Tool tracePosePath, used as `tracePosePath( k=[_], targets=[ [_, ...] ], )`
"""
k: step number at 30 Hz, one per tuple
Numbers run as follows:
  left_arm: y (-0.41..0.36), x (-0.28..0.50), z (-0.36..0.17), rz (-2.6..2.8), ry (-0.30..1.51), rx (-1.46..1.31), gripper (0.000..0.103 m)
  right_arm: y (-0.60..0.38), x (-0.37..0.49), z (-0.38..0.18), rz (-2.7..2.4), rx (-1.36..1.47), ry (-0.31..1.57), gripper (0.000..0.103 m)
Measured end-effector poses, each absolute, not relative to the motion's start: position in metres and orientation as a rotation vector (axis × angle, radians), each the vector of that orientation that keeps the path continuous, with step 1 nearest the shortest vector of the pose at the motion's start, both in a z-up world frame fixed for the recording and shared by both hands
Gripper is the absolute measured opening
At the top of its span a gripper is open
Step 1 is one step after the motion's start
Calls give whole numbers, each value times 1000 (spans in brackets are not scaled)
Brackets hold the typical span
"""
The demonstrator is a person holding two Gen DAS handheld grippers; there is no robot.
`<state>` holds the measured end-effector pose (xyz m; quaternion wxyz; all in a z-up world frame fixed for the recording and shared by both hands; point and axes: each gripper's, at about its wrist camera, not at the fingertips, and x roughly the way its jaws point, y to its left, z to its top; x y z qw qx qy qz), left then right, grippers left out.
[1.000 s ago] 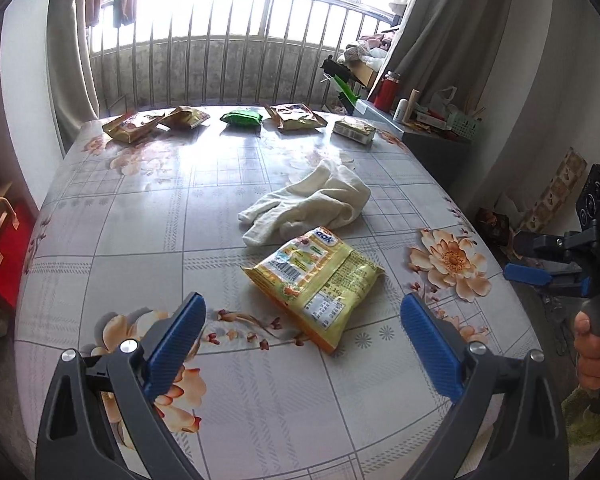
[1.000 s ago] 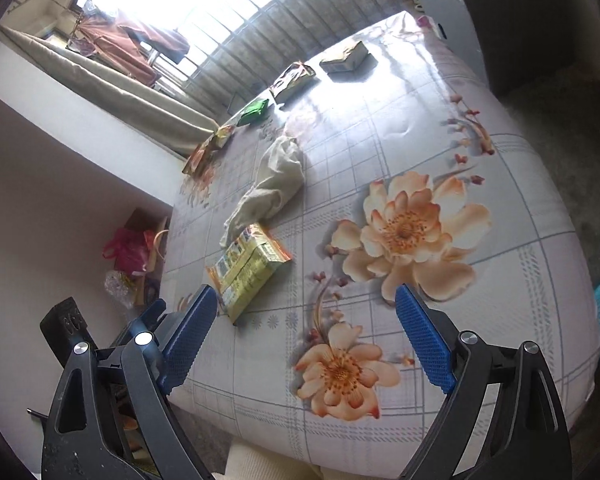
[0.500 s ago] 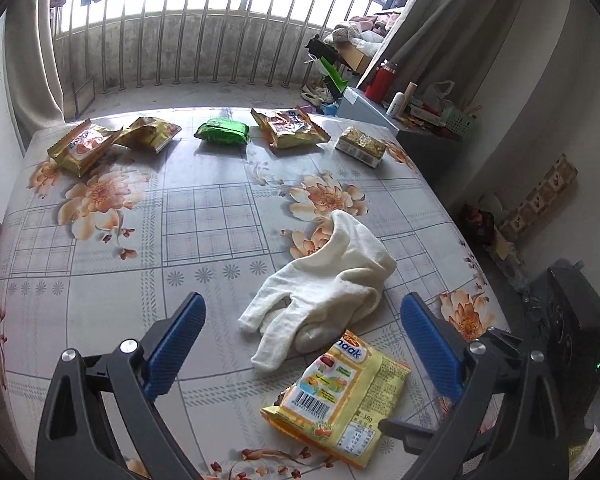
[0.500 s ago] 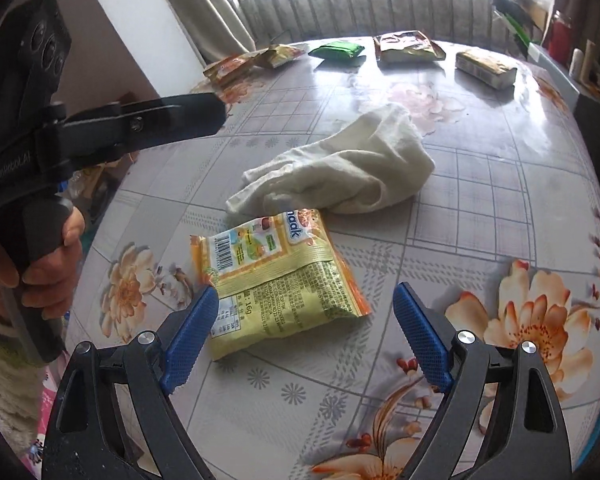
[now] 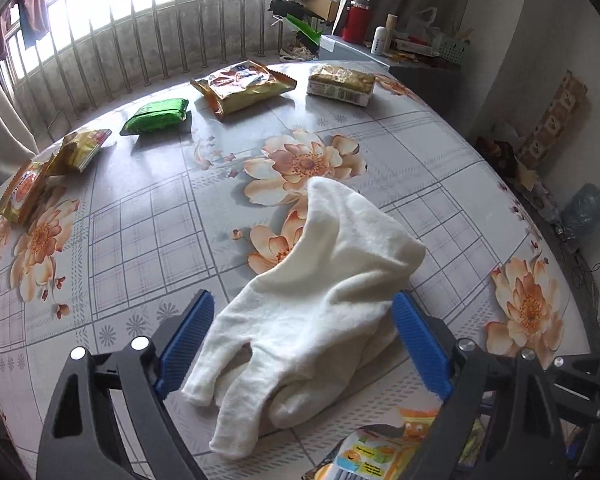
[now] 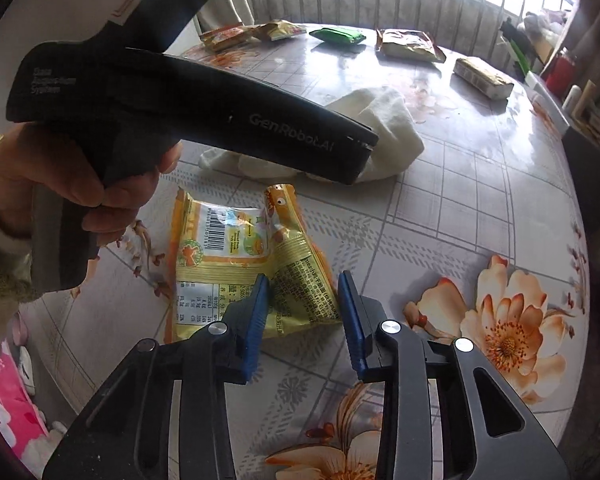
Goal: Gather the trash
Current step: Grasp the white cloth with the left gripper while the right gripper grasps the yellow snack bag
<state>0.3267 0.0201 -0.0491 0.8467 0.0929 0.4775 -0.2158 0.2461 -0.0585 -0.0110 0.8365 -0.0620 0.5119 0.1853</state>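
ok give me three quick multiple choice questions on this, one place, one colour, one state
1. The white cloth lies:
A) just beyond the yellow wrapper
B) on the floor
C) in a bin

2. The middle packet of the far row is:
A) red
B) green
C) blue

3. The right gripper:
A) hangs wide open over bare table
B) pinches the yellow wrapper
C) holds the cloth

Key: 1 A, the cloth lies right behind the wrapper; 2 B, it is bright green; 3 B, its jaws have just been closing and both pads press the buckled wrapper.
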Motion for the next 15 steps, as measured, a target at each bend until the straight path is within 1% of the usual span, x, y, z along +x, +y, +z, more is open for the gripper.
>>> tracePosePath(
  k=[4, 6, 7, 9, 10, 12, 15],
  targets=[
    [18, 325, -55, -440, 989, 184, 72, -84, 230, -10, 349, -104, 1097, 31],
    [19, 323, -55, -431, 981, 177, 57, -100, 220, -8, 321, -73, 1108, 30],
    [20, 322, -54, -420, 978, 173, 54, -109, 216, -8, 307, -59, 1112, 29],
    [24, 318, -53, -411, 979, 148, 39, -127, 206, -7, 276, -24, 1121, 29],
    [25, 315, -52, -406, 983, 136, 35, -136, 201, -6, 263, -3, 1124, 28],
    [29, 305, -52, -405, 999, 112, 19, -155, 192, -5, 236, 49, 1129, 27],
    [33, 278, -52, -431, 1012, 57, 13, -180, 184, -5, 208, 153, 1128, 25]
  ],
)
